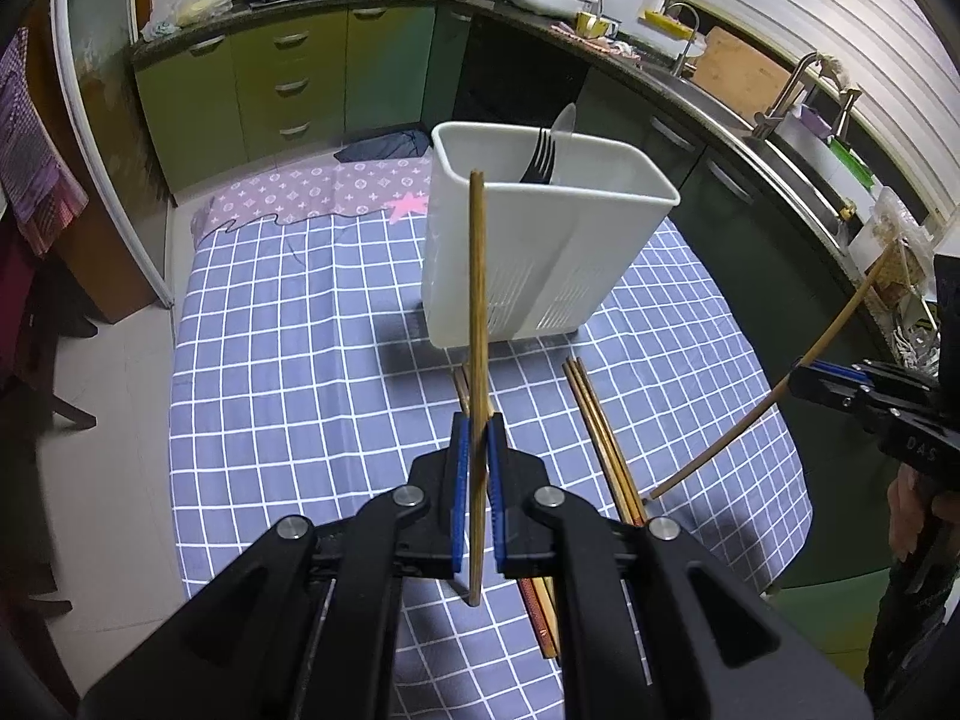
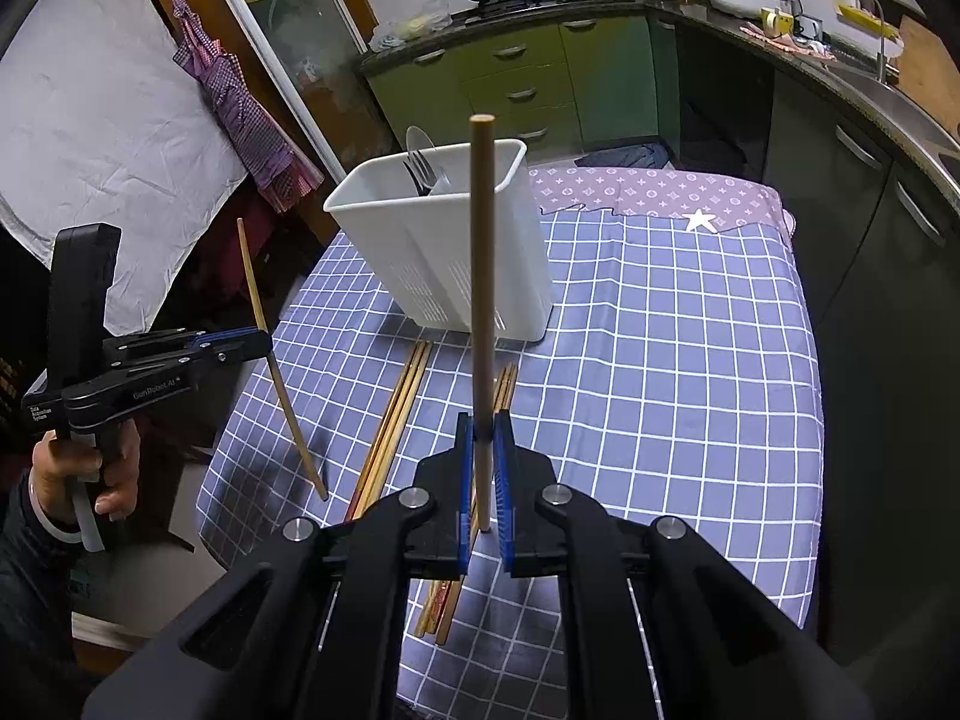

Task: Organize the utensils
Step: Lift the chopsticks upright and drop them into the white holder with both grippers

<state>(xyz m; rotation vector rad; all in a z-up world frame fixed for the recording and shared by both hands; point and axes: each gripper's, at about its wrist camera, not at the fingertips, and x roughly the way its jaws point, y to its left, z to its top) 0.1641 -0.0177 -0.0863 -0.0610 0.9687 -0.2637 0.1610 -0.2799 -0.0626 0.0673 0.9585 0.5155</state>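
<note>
A white utensil holder (image 1: 540, 252) (image 2: 456, 252) stands on the checked tablecloth with a black fork (image 1: 538, 159) and a pale spoon (image 1: 564, 120) in it. My left gripper (image 1: 478, 426) is shut on a wooden chopstick (image 1: 477, 300), held upright in front of the holder; it also shows in the right wrist view (image 2: 264, 339). My right gripper (image 2: 483, 423) is shut on another chopstick (image 2: 483, 270), held upright above the table; it shows at the right in the left wrist view (image 1: 795, 381). Several chopsticks (image 1: 600, 438) (image 2: 396, 420) lie on the cloth below the holder.
The table (image 1: 300, 330) (image 2: 690, 360) is covered by a blue checked cloth, with a pink patterned cloth (image 1: 312, 189) at its far end. Green kitchen cabinets (image 1: 288, 78) and a counter with a sink (image 1: 798, 150) surround it. A checked garment (image 2: 240, 102) hangs at the left.
</note>
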